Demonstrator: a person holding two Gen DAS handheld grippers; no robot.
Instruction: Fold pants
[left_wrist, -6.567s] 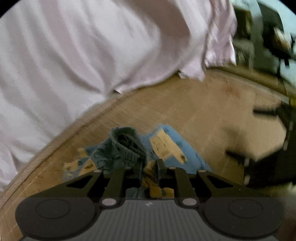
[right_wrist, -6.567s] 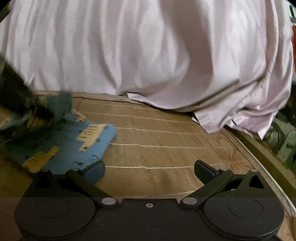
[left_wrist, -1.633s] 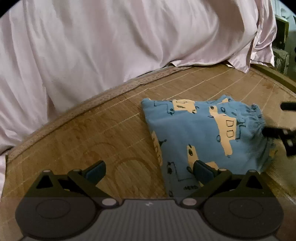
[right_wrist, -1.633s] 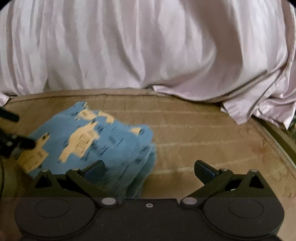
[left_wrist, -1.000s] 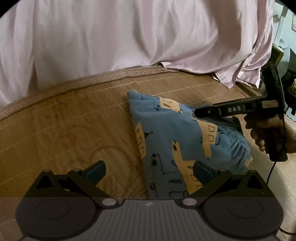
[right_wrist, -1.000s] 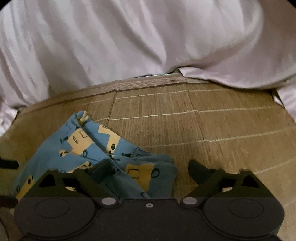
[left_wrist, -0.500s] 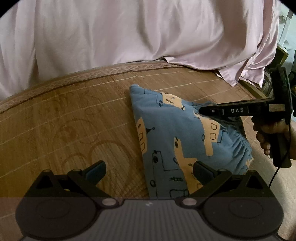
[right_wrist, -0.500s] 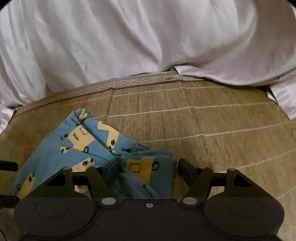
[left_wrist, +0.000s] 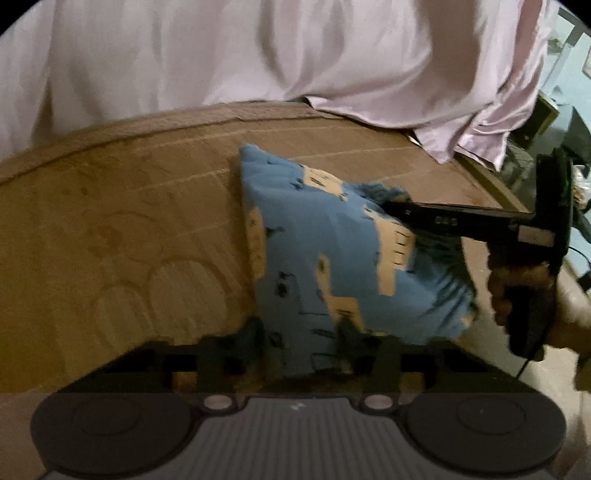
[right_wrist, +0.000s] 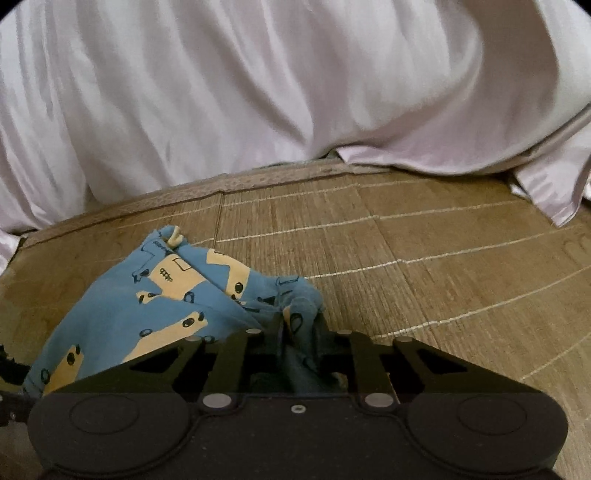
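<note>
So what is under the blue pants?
The blue pants lie on a woven mat. Whether anything else lies beneath is hidden by the fabric.

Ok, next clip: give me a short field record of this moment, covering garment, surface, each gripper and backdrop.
garment: blue pants with yellow vehicle print, folded into a bundle
surface: woven bamboo mat, pants lying on it
right gripper: shut on a bunched edge of the pants
left gripper: fingers either side of the near edge of the pants; blurred, closure unclear
backdrop: pale pink sheet draped behind the mat
person: hand on the right gripper's handle
</note>
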